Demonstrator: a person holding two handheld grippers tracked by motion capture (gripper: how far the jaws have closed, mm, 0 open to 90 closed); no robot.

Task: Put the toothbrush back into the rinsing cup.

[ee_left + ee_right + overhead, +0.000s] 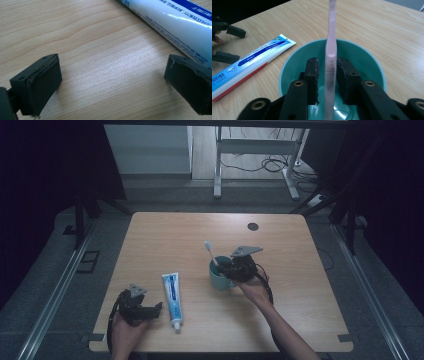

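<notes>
We see our right tongs grasping the toothbrush over the teal cup; left tongs released beside the toothpaste tube, near the surface edge.

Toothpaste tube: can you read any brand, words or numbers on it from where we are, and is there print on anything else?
Toothpaste tube: blue band carries white print and the white body near the bottom left carries blue characters in the right gripper view; all too blurred to read.
Same tube in the left gripper view: rows of small dark print along the white side, too small to read.
Teal cup and pink toothbrush: no text visible.
</notes>
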